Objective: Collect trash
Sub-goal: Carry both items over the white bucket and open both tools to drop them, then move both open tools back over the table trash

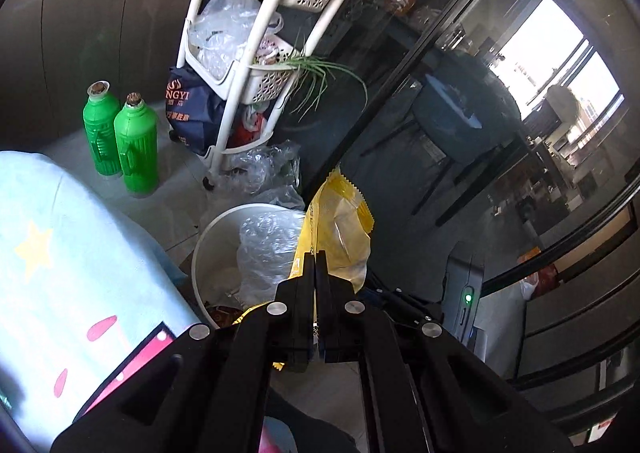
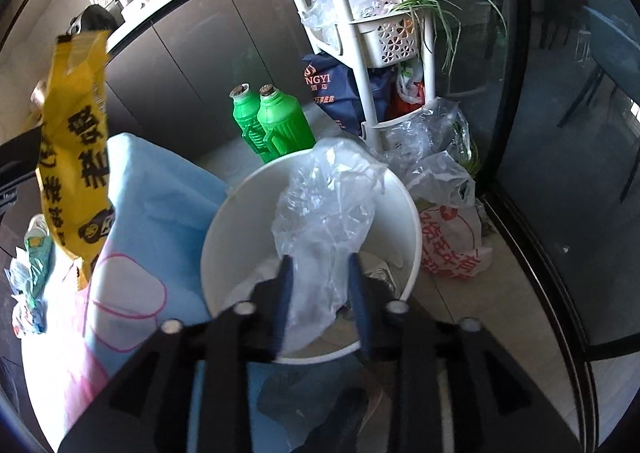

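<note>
Left tool: clenched on the yellow snack wrapper, pinching it near its lower end; the wrapper stands up above the fingertips, beside the rim of the white bin.
Right tool: jaws parted, poised over the bin's mouth; the clear plastic bag lies between the fingers, which do not press on it.
Clear plastic bag: crumpled, draped over the far rim and down inside the bin.
White bin: on the tiled floor, just beside the light blue cloth.
Behind the bin: two green bottles side by side on the floor, near a white basket rack.
By the rack's foot: more plastic bags, touching the bin's right side.
</note>
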